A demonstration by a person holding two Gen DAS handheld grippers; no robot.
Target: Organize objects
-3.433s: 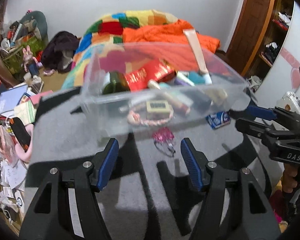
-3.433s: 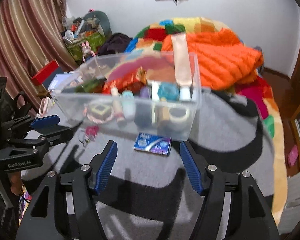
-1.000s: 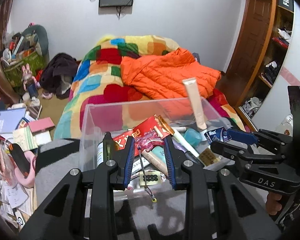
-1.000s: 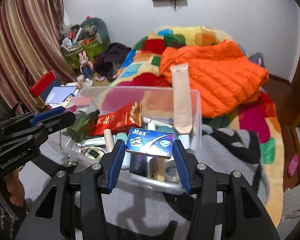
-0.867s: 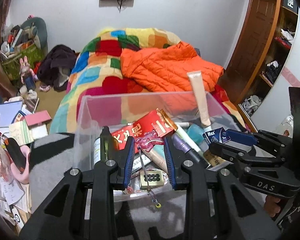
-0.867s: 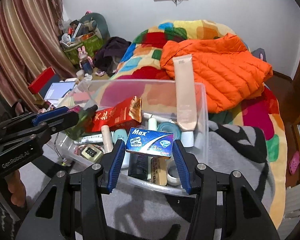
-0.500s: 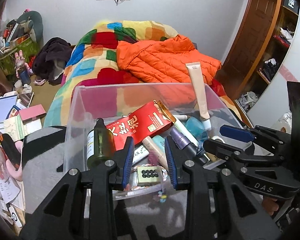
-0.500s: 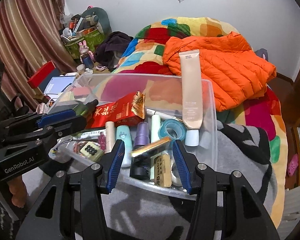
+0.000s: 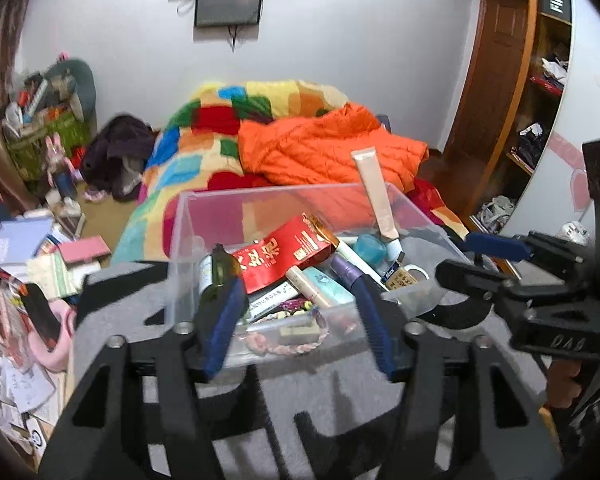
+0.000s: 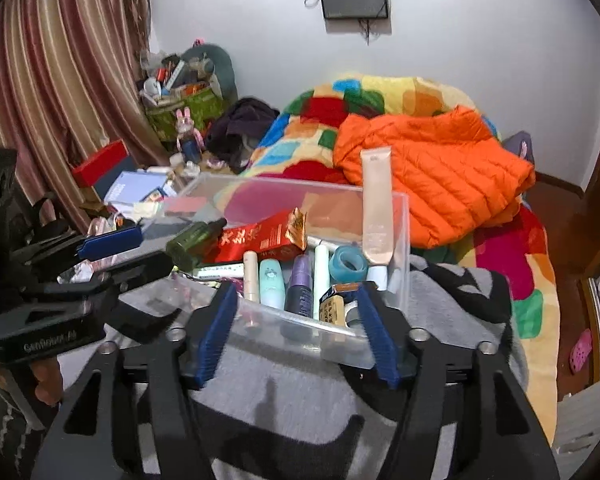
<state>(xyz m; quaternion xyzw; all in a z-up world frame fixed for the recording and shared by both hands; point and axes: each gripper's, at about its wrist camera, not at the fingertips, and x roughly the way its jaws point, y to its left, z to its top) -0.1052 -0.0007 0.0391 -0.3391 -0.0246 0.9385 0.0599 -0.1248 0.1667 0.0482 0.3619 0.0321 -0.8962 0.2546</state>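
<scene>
Both grippers empty, jaws spread wide: left gripper [image 9: 298,326] and right gripper [image 10: 298,334] hover at near wall of clear plastic bin [image 10: 402,240] on grey tabletop [image 10: 284,404].

Task's things lie inside bin: 1 red carton [image 10: 260,238], 1 green bottle [image 10: 192,242], 1 beige tube [image 10: 375,208] leaning upright against far corner, 1 teal tape roll [image 10: 348,268], 1 purple bottle [image 10: 300,284].

Risk, judged: tube likely topples if bin is bumped; jaws may snag bin rim on next reach.
</scene>
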